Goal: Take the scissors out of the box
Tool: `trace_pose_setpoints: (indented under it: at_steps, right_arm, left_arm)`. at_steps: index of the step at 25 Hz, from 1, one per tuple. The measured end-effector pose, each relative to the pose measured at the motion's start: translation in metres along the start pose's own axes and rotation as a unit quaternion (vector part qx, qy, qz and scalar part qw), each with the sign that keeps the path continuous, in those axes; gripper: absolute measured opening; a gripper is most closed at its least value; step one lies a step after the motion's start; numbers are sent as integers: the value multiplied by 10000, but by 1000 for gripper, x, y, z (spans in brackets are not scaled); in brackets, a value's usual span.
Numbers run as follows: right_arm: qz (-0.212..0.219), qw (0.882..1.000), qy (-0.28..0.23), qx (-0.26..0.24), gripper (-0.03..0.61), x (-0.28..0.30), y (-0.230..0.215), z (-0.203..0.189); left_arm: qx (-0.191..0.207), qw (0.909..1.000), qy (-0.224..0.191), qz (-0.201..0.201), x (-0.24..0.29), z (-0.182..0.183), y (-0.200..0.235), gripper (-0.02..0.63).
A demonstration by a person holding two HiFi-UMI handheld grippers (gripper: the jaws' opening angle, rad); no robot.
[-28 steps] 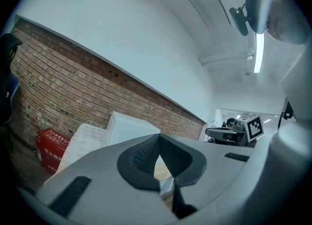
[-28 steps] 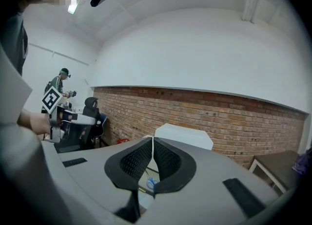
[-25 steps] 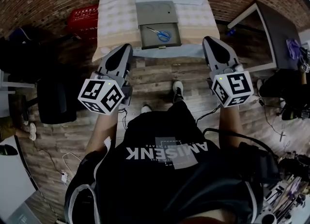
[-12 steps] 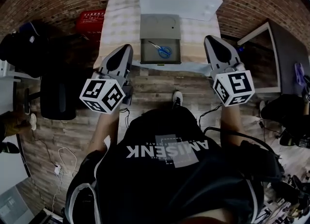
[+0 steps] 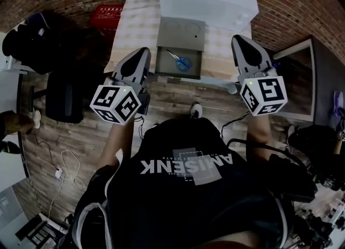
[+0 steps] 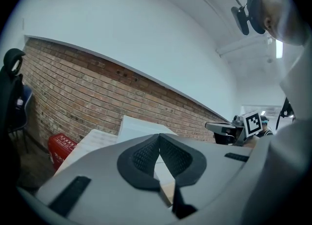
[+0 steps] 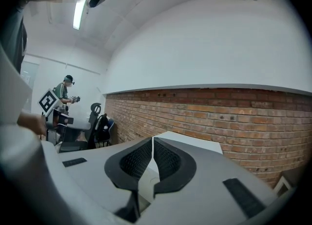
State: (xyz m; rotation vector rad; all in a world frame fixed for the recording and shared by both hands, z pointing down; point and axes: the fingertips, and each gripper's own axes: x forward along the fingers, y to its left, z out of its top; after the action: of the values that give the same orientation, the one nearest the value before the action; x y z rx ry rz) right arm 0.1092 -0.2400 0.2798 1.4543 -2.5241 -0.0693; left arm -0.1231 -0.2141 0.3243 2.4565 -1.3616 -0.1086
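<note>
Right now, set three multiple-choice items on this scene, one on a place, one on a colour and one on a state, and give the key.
1. Where do the blue-handled metal scissors lie?
A. on the wooden floor
B. in the open grey box
C. between a gripper's jaws

2. What colour is the plastic crate beside the checked-cloth table?
A. red
B. green
C. yellow

3. How do the jaws of the left gripper and the right gripper stand?
A. both wide apart
B. the left is closed on the scissors
C. both closed with nothing between them

Key:
1 B: the head view shows the scissors inside the box on the table.
2 A: the crate at the table's left is red.
3 C: in each gripper view the pads meet and nothing is between them.
</note>
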Motion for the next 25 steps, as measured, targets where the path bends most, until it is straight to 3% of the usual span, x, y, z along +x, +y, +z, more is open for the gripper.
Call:
trace_pose_setpoints:
  at_steps: [12,25]
  right_arm:
    - [501,9987,-1,47,43,27,-50,-18]
    - [1044,9940,44,318,43,47,-87,-52]
  left_arm:
    - [-63,9980,176,604,41,-24,-15,14]
    - [-549,9820,1093,1439,88,-116,-20,15]
